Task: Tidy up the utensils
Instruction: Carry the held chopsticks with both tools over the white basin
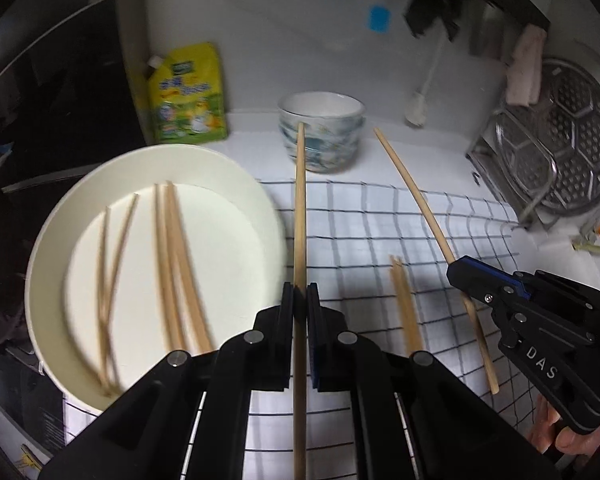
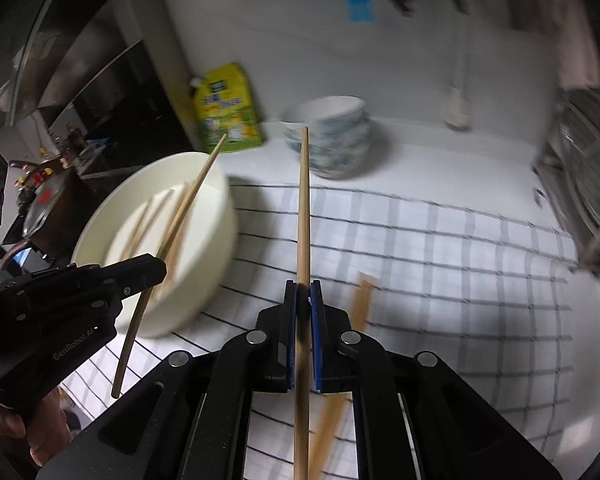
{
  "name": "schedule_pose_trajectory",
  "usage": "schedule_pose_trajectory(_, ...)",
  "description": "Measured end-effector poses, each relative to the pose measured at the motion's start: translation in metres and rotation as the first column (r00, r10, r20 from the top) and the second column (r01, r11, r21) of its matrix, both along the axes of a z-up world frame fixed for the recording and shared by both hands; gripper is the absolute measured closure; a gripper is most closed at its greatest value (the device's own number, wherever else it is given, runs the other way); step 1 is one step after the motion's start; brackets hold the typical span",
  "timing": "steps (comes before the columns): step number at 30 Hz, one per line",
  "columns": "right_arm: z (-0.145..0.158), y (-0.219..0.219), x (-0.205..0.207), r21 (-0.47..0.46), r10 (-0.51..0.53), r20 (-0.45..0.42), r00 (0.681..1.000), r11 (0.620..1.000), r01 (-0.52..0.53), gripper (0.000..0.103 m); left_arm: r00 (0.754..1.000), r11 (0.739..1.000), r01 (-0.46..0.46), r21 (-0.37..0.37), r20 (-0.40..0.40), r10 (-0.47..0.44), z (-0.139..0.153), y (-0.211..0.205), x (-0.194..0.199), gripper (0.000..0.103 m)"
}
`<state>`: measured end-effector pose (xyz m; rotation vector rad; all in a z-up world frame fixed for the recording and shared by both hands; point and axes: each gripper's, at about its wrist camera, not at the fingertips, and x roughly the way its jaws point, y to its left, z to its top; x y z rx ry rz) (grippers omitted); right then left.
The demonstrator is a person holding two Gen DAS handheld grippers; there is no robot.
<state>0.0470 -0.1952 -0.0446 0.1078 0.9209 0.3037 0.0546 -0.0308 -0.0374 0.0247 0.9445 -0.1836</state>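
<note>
- Left gripper [image 1: 300, 294], left wrist view: jaws pressed together on a single chopstick [image 1: 300, 216], which runs straight out ahead between the pads and also extends back under the gripper body.
- To the left of this gripper, a white bowl [image 1: 52, 264] holds several loose chopsticks [image 1: 168, 264] lying flat inside it.
- Beneath and ahead, a checked cloth [image 1: 380, 220] covers the counter; a pair of chopsticks [image 1: 406, 308] lies on it just to the right of the gripper.
- Farther right, the right gripper [image 1: 458, 272] pinches a second chopstick [image 1: 416, 196] that slants up and away.
- Ahead, stacked patterned bowls [image 1: 324, 136] stand beyond the cloth, with a yellow pouch [image 1: 188, 92] to their left and a metal rack [image 1: 556, 152] at far right.
- Right gripper [image 2: 304, 294], right wrist view: jaws closed on its own chopstick [image 2: 304, 208], pointing forward toward the stacked patterned bowls [image 2: 332, 140].
- To the left, the left gripper [image 2: 156, 270] clamps the other chopstick [image 2: 188, 200], slanted in front of the white bowl [image 2: 204, 288].
- Just right of the jaws, the pair of chopsticks [image 2: 362, 300] on the cloth appears blurred.
- At lower left, a hand [image 2: 16, 428] grips the left tool's handle.
</note>
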Motion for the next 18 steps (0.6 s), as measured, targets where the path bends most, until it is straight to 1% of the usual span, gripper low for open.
schedule_pose_trajectory(4, 0.008, 0.044, 0.021, 0.016, 0.060, -0.002, 0.998, 0.998, -0.060, 0.096, 0.997, 0.997, -0.073, 0.037, 0.007, 0.073, 0.009, 0.042, 0.012, 0.096)
schedule_pose_trajectory(9, 0.013, 0.106, 0.050, 0.042, 0.137, -0.004, 0.991, 0.990, -0.137, 0.096, 0.990, 0.989, -0.143, 0.038, 0.006, 0.143, 0.008, 0.095, 0.028, 0.096)
schedule_pose_trajectory(14, 0.010, 0.154, 0.070, 0.050, 0.198, -0.022, 0.980, 0.979, -0.197, 0.096, 0.985, 0.984, -0.172, 0.054, -0.010, 0.173, 0.001, 0.130, 0.044, 0.096)
schedule_pose_trajectory(18, -0.004, 0.185, 0.085, 0.043, 0.219, -0.065, 0.974, 0.975, -0.216, 0.096, 0.982, 0.981, -0.184, 0.060, -0.042, 0.187, -0.014, 0.149, 0.054, 0.096)
